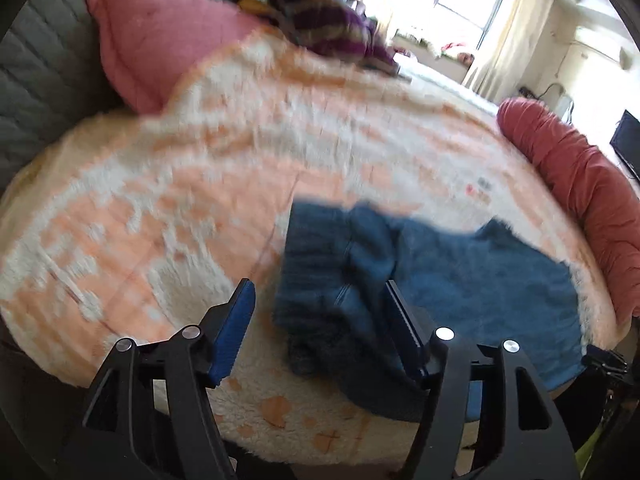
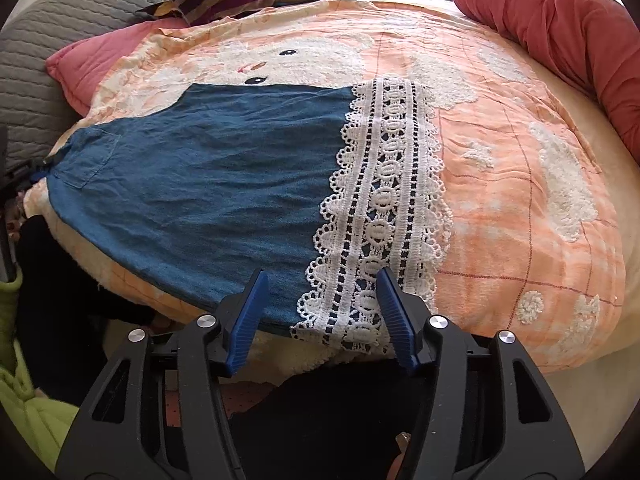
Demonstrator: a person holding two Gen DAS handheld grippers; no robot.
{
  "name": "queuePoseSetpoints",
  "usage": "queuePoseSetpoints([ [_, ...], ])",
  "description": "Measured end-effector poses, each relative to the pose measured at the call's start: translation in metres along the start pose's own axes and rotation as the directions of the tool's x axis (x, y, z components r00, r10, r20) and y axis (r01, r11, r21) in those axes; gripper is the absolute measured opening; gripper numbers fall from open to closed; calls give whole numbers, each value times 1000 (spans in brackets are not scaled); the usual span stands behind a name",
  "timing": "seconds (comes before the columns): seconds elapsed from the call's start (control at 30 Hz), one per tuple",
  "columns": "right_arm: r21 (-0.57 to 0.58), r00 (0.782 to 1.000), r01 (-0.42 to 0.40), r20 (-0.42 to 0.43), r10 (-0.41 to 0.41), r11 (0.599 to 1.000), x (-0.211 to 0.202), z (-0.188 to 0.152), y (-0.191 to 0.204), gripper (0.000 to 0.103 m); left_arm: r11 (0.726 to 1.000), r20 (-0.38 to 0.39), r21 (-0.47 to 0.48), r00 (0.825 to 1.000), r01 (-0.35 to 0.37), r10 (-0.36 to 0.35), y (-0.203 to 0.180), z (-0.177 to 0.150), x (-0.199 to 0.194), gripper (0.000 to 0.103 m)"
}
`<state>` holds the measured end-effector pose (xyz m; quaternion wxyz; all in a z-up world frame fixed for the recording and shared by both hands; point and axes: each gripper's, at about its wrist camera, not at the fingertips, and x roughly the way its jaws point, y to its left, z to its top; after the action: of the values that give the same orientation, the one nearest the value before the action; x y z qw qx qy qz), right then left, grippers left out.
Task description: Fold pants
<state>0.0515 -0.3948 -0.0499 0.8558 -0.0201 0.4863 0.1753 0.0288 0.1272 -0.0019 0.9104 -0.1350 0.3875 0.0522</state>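
The blue denim pants lie spread flat on the peach bedspread, lace hem toward the near edge. Both grippers—left, right—stand apart, gripping nothing. Likely between folds—next, pinch the near hem again.

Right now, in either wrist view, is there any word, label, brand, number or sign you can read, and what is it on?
None can be read.
Pants: no visible tag or print; the lace hem carries only pattern.
Blanket: a cartoon face and grid lines, no lettering.
Left wrist view: small dark marks on the blanket are too blurred to read.
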Motion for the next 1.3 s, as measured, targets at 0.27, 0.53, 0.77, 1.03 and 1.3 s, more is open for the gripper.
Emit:
queuePoseSetpoints([
  [0.27, -7, 986, -4, 168, 5, 1000, -36, 42, -10, 52, 983, 59, 119, 987, 140, -147, -66, 40, -9, 79],
  [0.53, 185, 983, -118, 164, 88, 976, 2, 107, -64, 52, 927, -104, 210, 950, 310, -294, -158, 51, 69, 80],
  [0.77, 303, 988, -138, 107, 111, 943, 47, 126, -99, 52, 924, -208, 212, 939, 318, -275, -187, 56, 135, 79],
  [1.03, 288, 987, -161, 42, 156, 944, 84, 120, -99, 39, 918, -296, 179, 909, 355, -294, -185, 48, 180, 77],
  [1.3, 150, 988, -117, 116, 100, 982, 64, 117, -76, 14, 882, -303, 255, 899, 397, -317, -200, 38, 174, 9],
])
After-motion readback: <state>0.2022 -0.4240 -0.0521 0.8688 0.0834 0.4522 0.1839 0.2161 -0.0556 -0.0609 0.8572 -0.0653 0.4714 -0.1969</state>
